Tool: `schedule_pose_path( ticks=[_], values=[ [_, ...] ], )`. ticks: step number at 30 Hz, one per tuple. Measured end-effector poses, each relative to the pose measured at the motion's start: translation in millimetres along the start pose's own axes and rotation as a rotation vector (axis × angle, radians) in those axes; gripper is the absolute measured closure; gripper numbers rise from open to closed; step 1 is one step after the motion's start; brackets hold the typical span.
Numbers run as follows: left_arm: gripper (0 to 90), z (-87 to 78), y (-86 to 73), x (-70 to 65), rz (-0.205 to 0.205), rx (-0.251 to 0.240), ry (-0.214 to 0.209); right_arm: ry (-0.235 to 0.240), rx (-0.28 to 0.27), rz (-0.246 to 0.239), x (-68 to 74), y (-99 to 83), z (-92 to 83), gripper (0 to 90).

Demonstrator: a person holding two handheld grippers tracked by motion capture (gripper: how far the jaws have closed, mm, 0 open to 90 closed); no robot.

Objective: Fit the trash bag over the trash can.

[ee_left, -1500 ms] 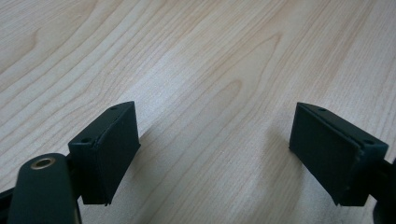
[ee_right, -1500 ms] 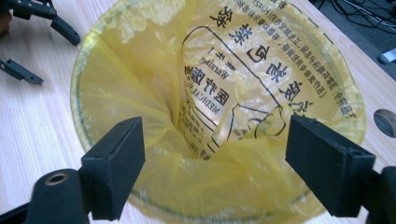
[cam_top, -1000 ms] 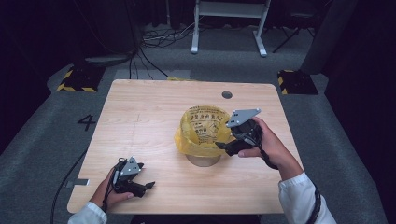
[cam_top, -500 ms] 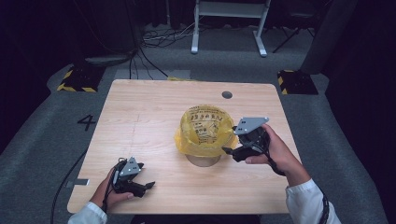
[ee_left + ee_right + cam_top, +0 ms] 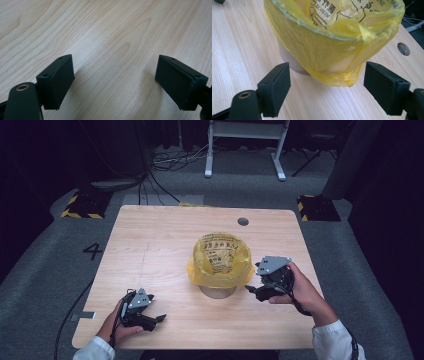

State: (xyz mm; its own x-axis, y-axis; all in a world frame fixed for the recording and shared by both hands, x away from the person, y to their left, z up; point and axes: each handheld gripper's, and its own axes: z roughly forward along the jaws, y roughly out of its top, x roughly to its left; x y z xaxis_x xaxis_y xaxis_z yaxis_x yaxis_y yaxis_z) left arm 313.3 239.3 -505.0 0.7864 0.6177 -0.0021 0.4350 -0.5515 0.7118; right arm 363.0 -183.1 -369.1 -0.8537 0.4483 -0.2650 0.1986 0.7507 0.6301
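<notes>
The right gripper (image 5: 254, 290) has drawn back from the bag (image 5: 218, 258) rim toward the person and sunk lower, now beside the bin's (image 5: 217, 291) base, its jaws spread apart and holding nothing.

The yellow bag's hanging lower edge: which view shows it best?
The right gripper view: the yellow bag hangs close in front, its crumpled hem draped below the bin rim. The high view shows the bag's open top and printing from above; the left gripper view shows bare table.

Numeral "4" (image 5: 93, 251) on floor; "MEDIC…" print on yellow bag (image 5: 322, 11).
</notes>
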Motion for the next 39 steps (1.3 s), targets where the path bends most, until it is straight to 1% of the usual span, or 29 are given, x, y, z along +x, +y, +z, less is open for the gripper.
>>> schedule_pose_path(
  ticks=[3,10,13,15,23,26,29,32,37,39],
  values=[
    [15.3,0.0,0.0,0.0,0.0,0.001,-0.001,-0.011,0.007,-0.005,1.6,-3.8,0.4,21.7],
    [15.3,0.2,0.2,-0.1,-0.003,0.001,0.0,-0.03,0.055,-0.042,7.2,-14.4,5.4,21.4],
    [15.3,0.2,0.2,-0.1,-0.004,0.001,0.0,-0.026,0.068,-0.049,10.0,-19.5,8.4,21.4],
    [15.3,0.2,0.2,0.0,-0.003,0.001,0.0,-0.034,0.086,-0.058,11.8,-23.5,11.2,21.4],
    [15.3,0.2,0.2,-0.1,-0.003,0.001,0.0,-0.025,0.129,-0.059,18.1,-42.8,22.7,21.4],
    [15.3,0.2,0.2,-0.1,-0.004,0.001,0.0,-0.02,0.141,-0.051,19.0,-50.6,27.2,21.4],
    [15.3,0.2,0.2,-0.1,-0.003,0.001,0.001,-0.009,0.146,-0.031,19.3,-59.1,31.6,21.4],
    [15.3,0.2,0.2,-0.1,-0.003,0.001,0.001,-0.015,0.162,-0.02,18.8,-67.9,35.6,21.3],
    [15.3,0.2,0.2,-0.1,-0.004,0.001,0.0,-0.012,0.171,0.008,17.5,-82.2,40.1,21.4],
    [15.3,0.2,0.2,-0.1,-0.004,0.001,0.0,-0.01,0.163,0.024,16.9,-88.9,41.5,21.4]
  ],
)
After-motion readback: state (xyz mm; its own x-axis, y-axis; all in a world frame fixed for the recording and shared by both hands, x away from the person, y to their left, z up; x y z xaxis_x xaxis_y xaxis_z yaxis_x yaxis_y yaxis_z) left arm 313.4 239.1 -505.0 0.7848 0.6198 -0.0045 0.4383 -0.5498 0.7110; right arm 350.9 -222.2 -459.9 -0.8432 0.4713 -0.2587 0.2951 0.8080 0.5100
